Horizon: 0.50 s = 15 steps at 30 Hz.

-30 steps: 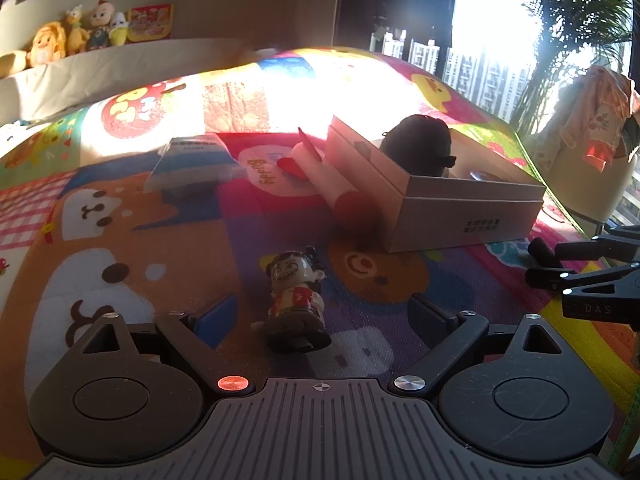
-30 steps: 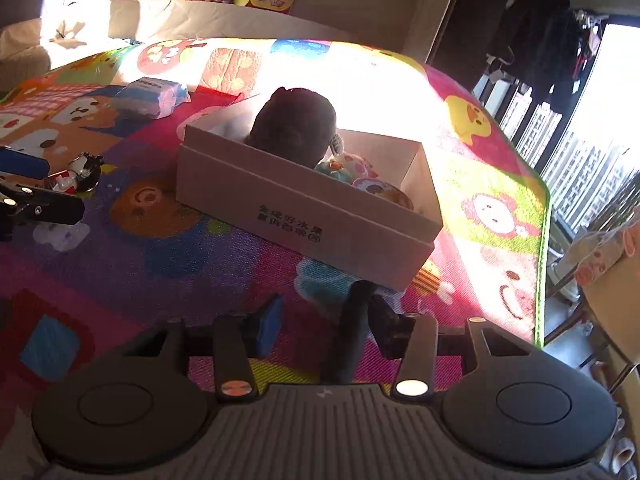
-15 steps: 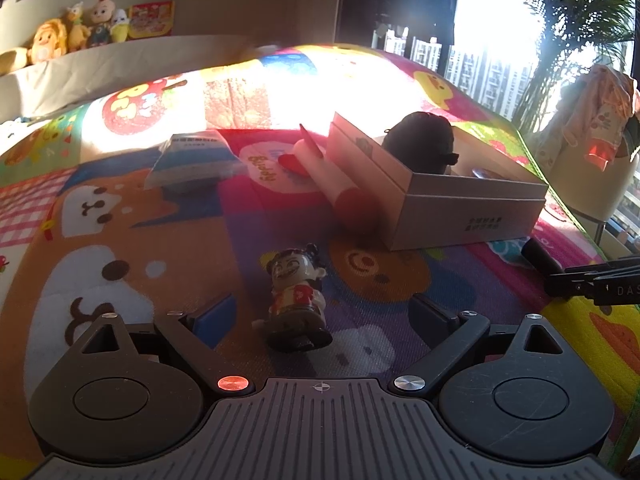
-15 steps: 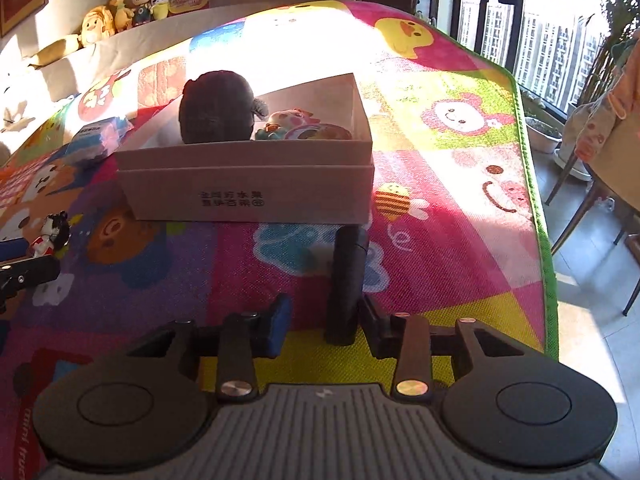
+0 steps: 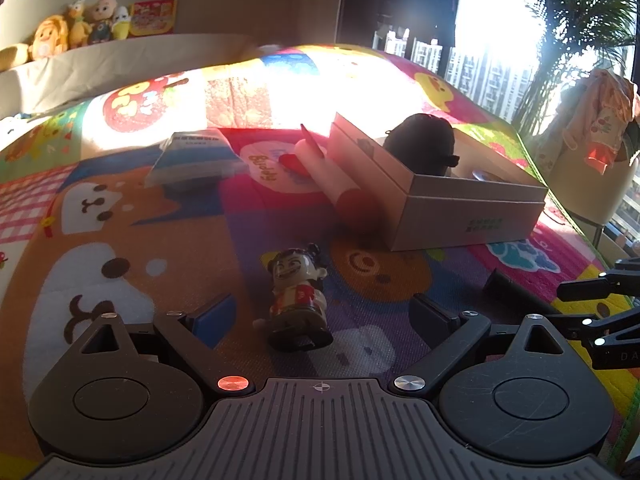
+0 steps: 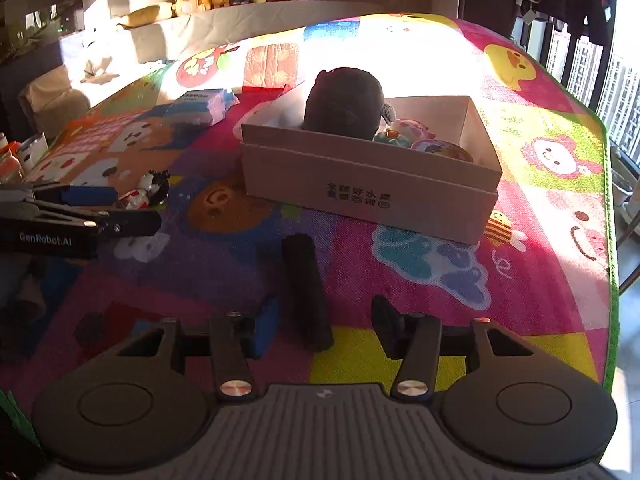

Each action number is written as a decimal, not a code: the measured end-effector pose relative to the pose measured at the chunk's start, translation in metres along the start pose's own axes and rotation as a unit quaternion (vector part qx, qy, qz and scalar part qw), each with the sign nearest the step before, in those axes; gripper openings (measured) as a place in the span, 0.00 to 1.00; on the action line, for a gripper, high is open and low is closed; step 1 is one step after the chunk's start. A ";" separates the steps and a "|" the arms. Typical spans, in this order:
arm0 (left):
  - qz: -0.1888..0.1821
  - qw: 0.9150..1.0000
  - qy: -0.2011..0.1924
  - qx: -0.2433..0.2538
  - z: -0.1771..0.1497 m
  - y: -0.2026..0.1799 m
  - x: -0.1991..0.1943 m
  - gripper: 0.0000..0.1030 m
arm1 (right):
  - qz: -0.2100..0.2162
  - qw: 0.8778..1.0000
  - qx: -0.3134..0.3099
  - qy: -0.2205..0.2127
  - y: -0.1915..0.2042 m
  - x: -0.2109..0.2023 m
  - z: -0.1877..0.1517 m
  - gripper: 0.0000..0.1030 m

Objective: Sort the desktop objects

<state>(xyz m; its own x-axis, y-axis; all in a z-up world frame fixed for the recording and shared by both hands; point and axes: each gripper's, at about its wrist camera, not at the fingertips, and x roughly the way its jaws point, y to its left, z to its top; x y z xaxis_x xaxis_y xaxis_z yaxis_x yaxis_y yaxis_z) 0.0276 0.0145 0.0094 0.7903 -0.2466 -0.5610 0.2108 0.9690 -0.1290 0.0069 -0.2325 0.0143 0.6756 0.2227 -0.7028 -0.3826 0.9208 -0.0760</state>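
Right gripper [image 6: 325, 326] having swung back toward box [image 6: 368, 196], jaws now opening — black cylinder [image 6: 306, 292] lying loose between them on mat [image 6: 540, 280]. Left gripper [image 5: 324, 314] standing open around figurine [image 5: 298, 300].

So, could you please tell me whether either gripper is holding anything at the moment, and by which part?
Nothing is held. The right gripper is opening, its pads clear of the black cylinder lying between them. The left gripper stands open around the figurine, not touching it.

Box [image 5: 460, 216] contents mostly hidden behind its near wall, dark plush [image 6: 344, 104] lower half unseen, box print [image 6: 358, 196] too small to read, right gripper [image 5: 592, 312] cut off at frame edge, window [image 5: 496, 20] blown out by glare
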 end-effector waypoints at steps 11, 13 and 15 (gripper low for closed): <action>0.007 1.000 0.001 0.003 0.000 -0.002 0.000 0.94 | -0.168 0.978 -0.108 -0.066 -0.003 0.020 0.015 0.20; 0.007 1.000 0.003 0.002 0.000 -0.002 0.000 0.94 | -0.197 0.973 -0.094 -0.069 -0.010 0.024 0.020 0.20; 0.006 1.000 0.006 0.002 0.001 -0.002 0.002 0.94 | -0.161 0.983 -0.050 -0.068 -0.021 0.015 0.022 0.20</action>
<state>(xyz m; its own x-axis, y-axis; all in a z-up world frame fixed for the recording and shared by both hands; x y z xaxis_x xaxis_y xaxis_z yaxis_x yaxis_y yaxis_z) 0.0288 0.0123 0.0092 0.7852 -0.2352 -0.5728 0.2046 0.9716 -0.1185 0.0393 -0.2417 0.0210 0.8475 -0.0277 -0.5300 -0.1905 0.9162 -0.3525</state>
